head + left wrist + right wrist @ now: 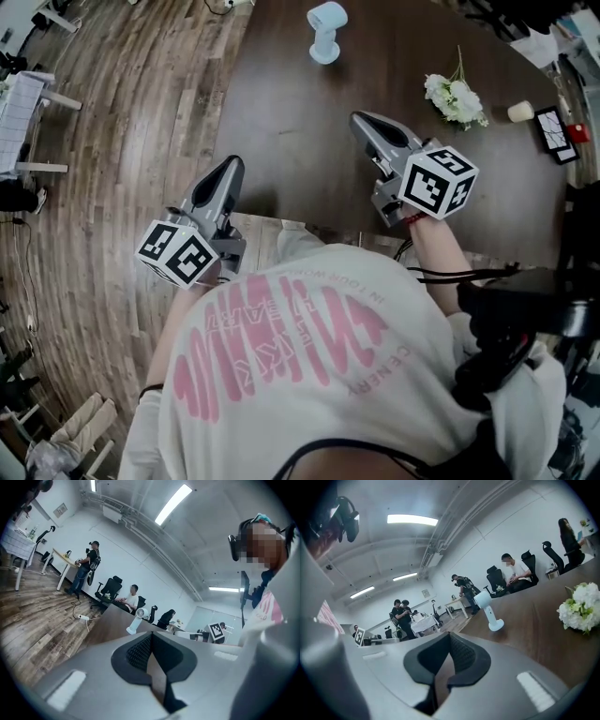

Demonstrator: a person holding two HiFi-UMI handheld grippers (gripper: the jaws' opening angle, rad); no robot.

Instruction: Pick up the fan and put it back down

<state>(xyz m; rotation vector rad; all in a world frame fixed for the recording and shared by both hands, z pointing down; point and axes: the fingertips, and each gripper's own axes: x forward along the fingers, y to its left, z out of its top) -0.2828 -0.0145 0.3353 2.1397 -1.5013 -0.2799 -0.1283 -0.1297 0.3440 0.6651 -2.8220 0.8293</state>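
Note:
A small pale-blue fan [325, 31] stands upright on its round base at the far side of the dark brown table [300, 141]. It also shows in the left gripper view as the fan [137, 619] and in the right gripper view as the fan [489, 609]. My left gripper [232, 167] hovers by the table's near left edge, far short of the fan, and its jaws [151, 637] are shut on nothing. My right gripper [361, 120] is over the table, nearer the fan but well apart from it, and its jaws [449, 637] are also shut and empty.
White flowers [455, 97] lie on the table to the right, with a small cream candle [520, 112] and a framed card [553, 131] beyond them. Wooden floor [112, 187] lies to the left. Several people and office chairs are at the room's far side.

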